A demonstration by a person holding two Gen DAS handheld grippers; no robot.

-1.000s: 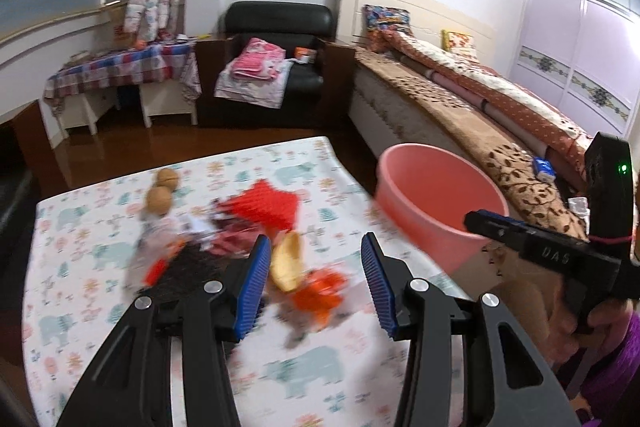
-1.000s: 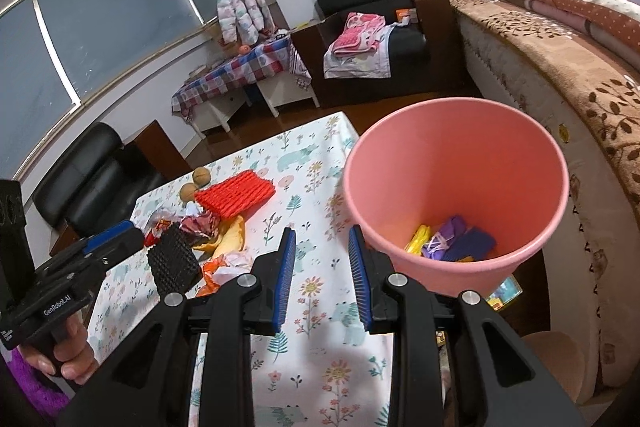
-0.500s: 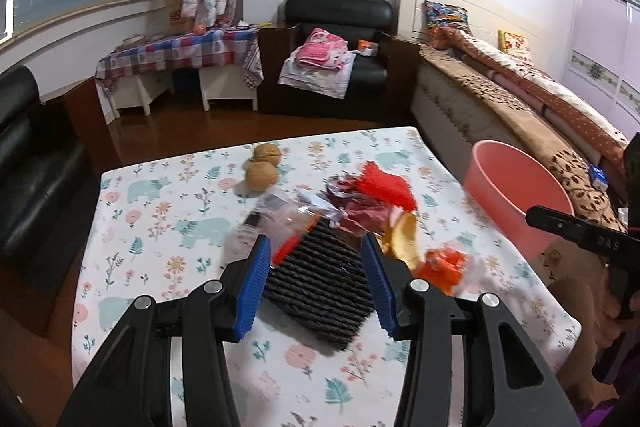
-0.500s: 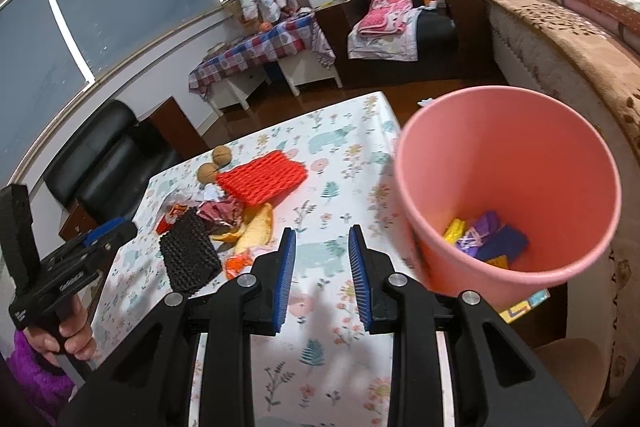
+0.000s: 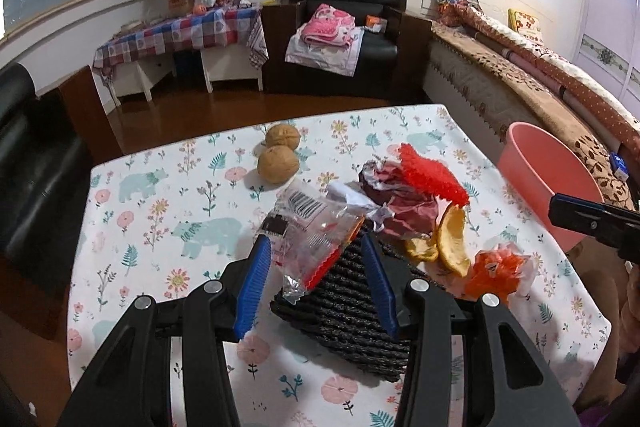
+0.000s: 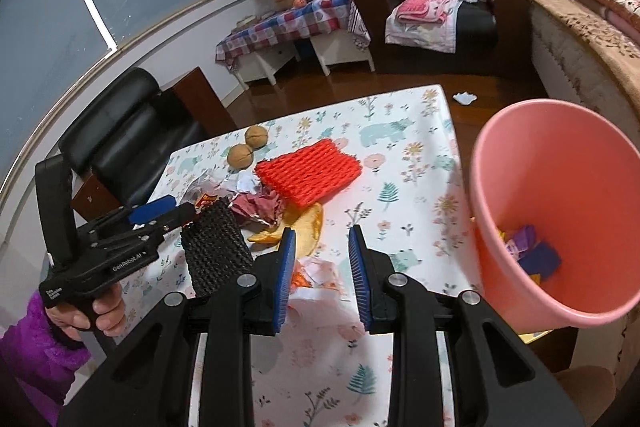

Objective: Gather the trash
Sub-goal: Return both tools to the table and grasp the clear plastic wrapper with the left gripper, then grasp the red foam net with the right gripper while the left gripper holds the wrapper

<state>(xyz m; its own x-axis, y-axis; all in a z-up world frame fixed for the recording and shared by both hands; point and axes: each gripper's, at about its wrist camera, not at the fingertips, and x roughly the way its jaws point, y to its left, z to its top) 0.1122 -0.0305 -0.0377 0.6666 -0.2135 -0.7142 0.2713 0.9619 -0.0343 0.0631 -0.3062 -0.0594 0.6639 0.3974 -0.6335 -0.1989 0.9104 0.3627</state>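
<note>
Black foam netting (image 5: 344,303) is seen at lower centre of the left wrist view, lying on the floral-clothed counter (image 5: 160,195) with a clear wrapper (image 5: 312,227) draped over it. The left gripper (image 5: 318,279) is held released, its blue pads to either side of the netting's top, untouched. Red netting (image 6: 308,173), peel (image 6: 304,227) and two walnuts (image 6: 248,147) are grouped beyond. The right gripper (image 6: 322,275) is parted, empty, left of the pink bin (image 6: 560,227).

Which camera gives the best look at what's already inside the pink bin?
The right wrist view: it looks into the pink bin, showing purple, blue and yellow scraps at the bottom. The left wrist view catches only the bin's rim and outer wall, contents hidden.
</note>
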